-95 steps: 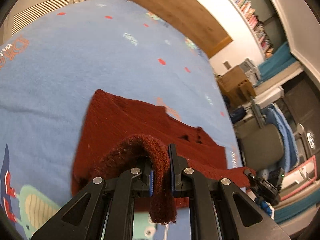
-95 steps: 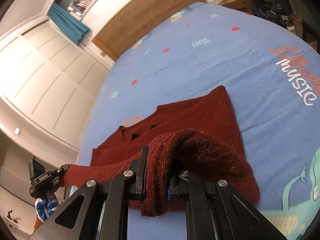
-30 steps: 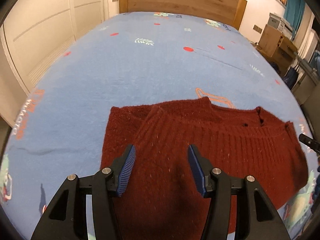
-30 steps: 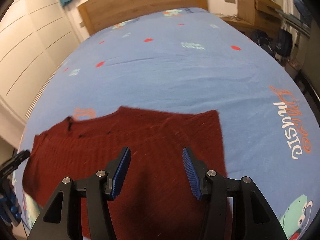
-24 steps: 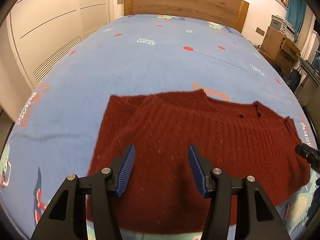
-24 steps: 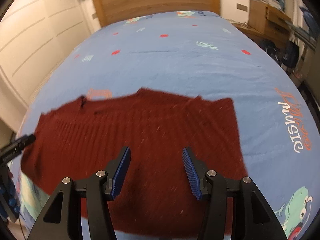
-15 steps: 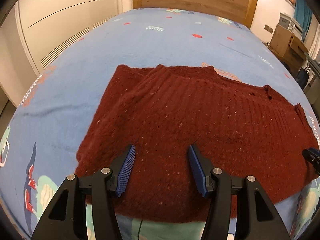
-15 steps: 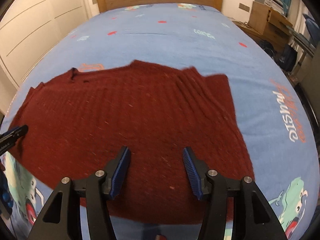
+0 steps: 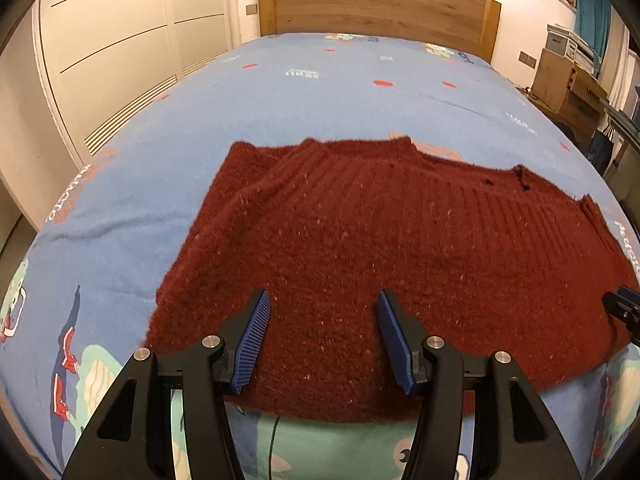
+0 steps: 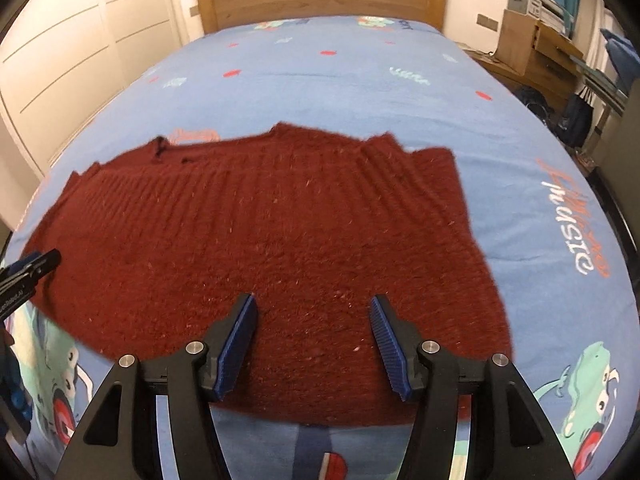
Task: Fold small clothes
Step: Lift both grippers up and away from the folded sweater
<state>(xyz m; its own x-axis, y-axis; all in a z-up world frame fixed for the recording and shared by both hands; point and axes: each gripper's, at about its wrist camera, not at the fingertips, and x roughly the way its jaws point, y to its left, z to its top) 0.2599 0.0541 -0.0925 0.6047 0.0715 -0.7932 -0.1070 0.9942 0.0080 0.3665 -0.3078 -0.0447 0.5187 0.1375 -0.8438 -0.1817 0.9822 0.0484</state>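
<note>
A dark red knitted sweater (image 9: 380, 232) lies flat across the blue bedspread, its ribbed part toward the headboard. My left gripper (image 9: 322, 296) hovers open over the sweater's near left part, with nothing between its blue pads. In the right wrist view the same sweater (image 10: 280, 220) fills the middle. My right gripper (image 10: 313, 299) stands open above its near right part, and no cloth is pinched there either. Each view catches the other tool at its edge: the right gripper (image 9: 622, 308) and the left gripper (image 10: 36, 266).
The printed blue bedspread (image 9: 320, 92) runs back to a wooden headboard (image 9: 376, 4). Cream wardrobe doors (image 9: 112, 60) line the left side. A wooden desk with boxes (image 10: 532, 48) and a dark bag (image 10: 576, 116) stand to the right of the bed.
Both grippers earlier pinched raised folds of the sweater and have since let go, so it lies flat. Over the last second both have sunk closer to it.
</note>
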